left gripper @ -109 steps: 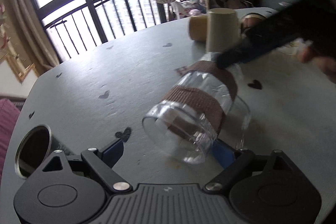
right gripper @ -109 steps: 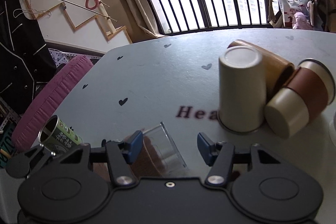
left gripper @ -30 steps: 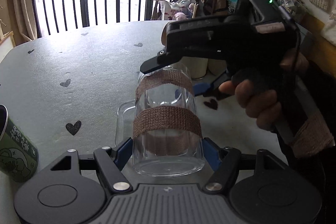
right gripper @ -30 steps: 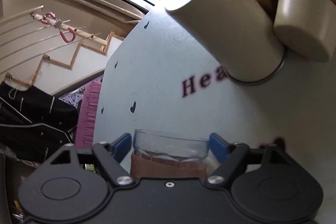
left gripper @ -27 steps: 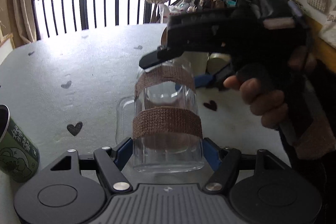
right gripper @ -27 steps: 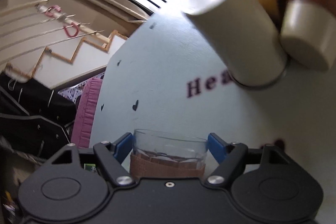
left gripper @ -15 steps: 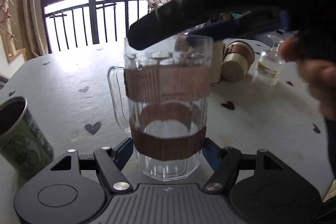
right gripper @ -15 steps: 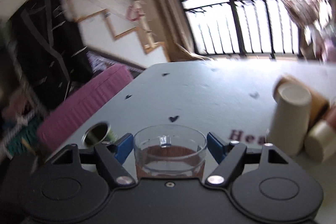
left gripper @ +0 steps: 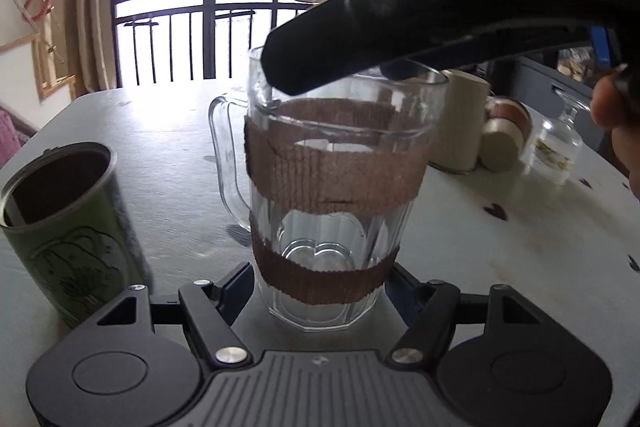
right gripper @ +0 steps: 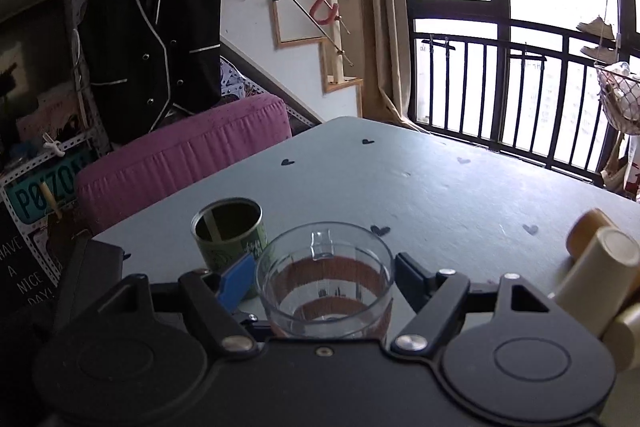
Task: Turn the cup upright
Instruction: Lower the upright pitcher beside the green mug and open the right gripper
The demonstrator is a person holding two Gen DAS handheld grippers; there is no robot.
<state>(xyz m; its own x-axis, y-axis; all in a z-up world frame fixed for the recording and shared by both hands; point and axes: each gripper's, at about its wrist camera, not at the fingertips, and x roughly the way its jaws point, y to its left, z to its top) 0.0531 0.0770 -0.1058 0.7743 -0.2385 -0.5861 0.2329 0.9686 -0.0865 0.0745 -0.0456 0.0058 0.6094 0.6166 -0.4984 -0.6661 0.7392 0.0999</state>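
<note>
A clear glass mug with two brown bands and a handle on its left stands upright on the grey table. My left gripper is shut on its base, blue pads against the lower band. My right gripper is shut on the rim of the mug from above; its black body crosses over the mug's mouth in the left wrist view.
A green tin can stands open just left of the mug, also in the right wrist view. A cream cup, a brown-banded cup and a small glass bottle stand at the right. A pink cushion lies beyond the table's edge.
The mug has gone from lying on its side to standing upright, held by both grippers. Both views have levelled out and the green can is now close on the left.
</note>
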